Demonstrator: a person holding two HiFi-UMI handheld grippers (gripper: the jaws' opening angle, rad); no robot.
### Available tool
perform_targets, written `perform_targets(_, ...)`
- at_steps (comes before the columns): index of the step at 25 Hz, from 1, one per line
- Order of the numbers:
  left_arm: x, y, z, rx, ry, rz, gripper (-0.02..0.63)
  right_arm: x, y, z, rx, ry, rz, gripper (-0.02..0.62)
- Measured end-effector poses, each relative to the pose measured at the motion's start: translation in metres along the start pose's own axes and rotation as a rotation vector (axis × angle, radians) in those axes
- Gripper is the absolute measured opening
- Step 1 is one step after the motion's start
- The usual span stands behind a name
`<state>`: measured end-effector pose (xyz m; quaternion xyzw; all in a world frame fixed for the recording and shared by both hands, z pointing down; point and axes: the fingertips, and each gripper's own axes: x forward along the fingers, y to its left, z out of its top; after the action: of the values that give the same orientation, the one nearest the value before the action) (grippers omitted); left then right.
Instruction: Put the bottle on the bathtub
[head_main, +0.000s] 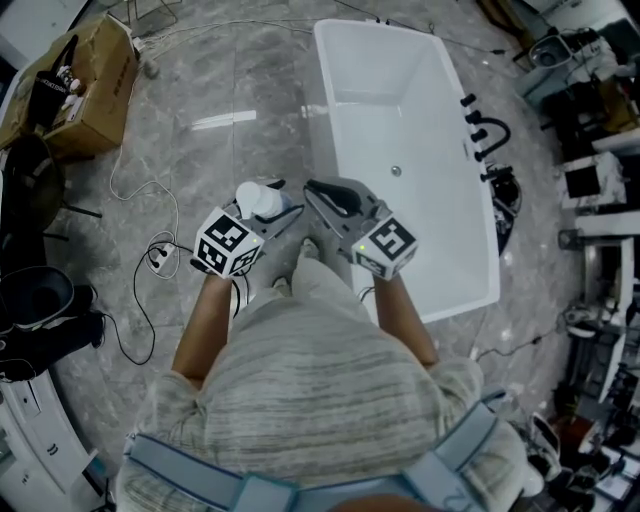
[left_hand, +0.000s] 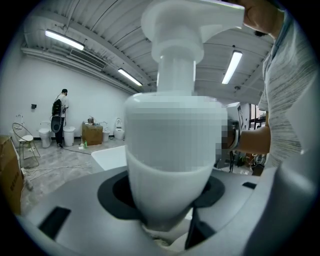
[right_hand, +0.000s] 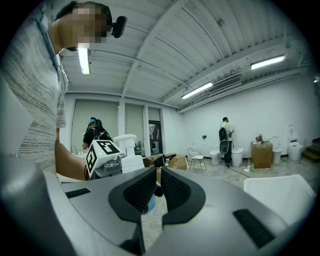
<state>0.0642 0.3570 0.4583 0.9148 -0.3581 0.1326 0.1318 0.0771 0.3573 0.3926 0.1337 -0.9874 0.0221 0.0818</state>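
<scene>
Underfoot, a grey marbled floor (head_main: 200, 90) is seen, with a power strip (head_main: 160, 258) lying on it. Just ahead of the person, the white pump bottle (head_main: 258, 198) is clamped between the wide-set jaws of the left gripper (head_main: 265, 212), above the floor and short of the tub. Beside it, the right gripper (head_main: 318, 190) is held with jaws pressed together. Farther on stands the white bathtub (head_main: 325, 100), a black tap (head_main: 487, 135) mounted on its right rim; a cardboard box (head_main: 95, 80) is set at far left

Grey marbled floor (head_main: 215, 70): white bathtub (head_main: 400, 110); cardboard box (head_main: 95, 85) well left of bathtub; power strip (head_main: 160, 258) with cables, left of bathtub.
</scene>
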Motion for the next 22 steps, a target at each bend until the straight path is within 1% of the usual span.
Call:
perform_targets(4, 0.010, 0.021, 0.005, -0.005, -0.005, 0.010, 0.252, 0.014, -0.027, -0.004, -0.009, -0.001, 0.010, 0.006)
perform_targets(8, 0.019, 0.053, 0.018, -0.001, -0.002, 0.023, 0.252, 0.040, -0.056, 0.019, 0.011, -0.028, 0.038, 0.006)
perform_targets(13, 0.042, 0.091, 0.051, 0.003, -0.024, 0.027, 0.250, 0.055, -0.099, 0.043, -0.029, -0.045, 0.074, 0.006)
perform_targets(16, 0.057, 0.104, 0.066, 0.013, -0.022, 0.018, 0.250, 0.056, -0.120, 0.048, -0.035, -0.044, 0.098, 0.006)
perform_targets(22, 0.083, 0.123, 0.085, 0.004, -0.018, 0.008, 0.250, 0.057, -0.154, 0.053, -0.008, -0.038, 0.126, 0.006)
